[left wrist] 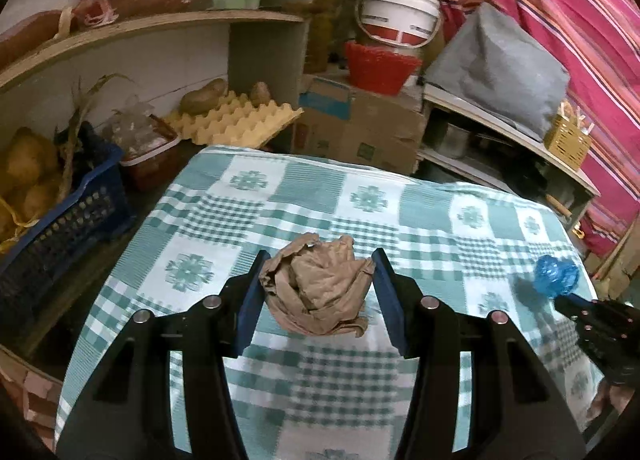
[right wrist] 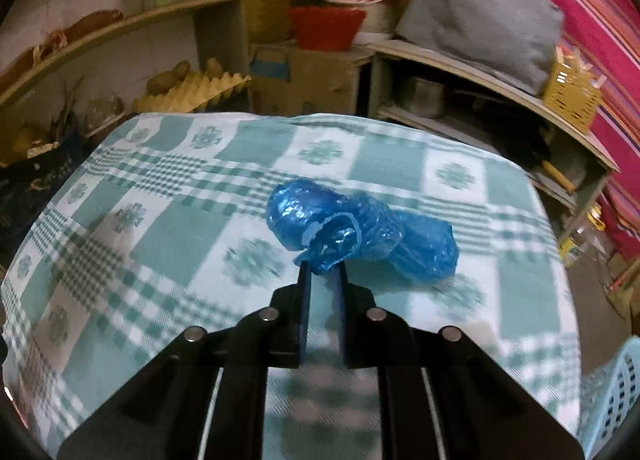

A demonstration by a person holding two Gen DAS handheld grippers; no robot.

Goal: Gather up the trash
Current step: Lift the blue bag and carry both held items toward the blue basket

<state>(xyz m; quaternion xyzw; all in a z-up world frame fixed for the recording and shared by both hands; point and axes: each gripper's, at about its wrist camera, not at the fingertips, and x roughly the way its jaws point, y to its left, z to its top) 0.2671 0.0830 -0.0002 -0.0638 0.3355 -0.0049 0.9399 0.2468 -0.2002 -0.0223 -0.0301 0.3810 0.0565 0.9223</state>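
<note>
A crumpled brown paper ball (left wrist: 320, 284) sits between the fingers of my left gripper (left wrist: 317, 262), which is shut on it just above the green checked tablecloth (left wrist: 240, 220). My right gripper (right wrist: 323, 266) is shut on the near end of a crumpled blue plastic bag (right wrist: 360, 228), held over the tablecloth (right wrist: 160, 220). In the left wrist view the blue bag (left wrist: 556, 274) and the right gripper (left wrist: 560, 300) show at the right edge of the table.
A light blue basket (right wrist: 616, 392) shows at the table's near right corner. Left of the table stand a dark blue crate (left wrist: 60, 228) with potatoes and an egg tray (left wrist: 232, 120). Shelves, cardboard boxes (left wrist: 360, 128), a red basket (left wrist: 380, 64) and a white bucket (left wrist: 396, 16) stand behind.
</note>
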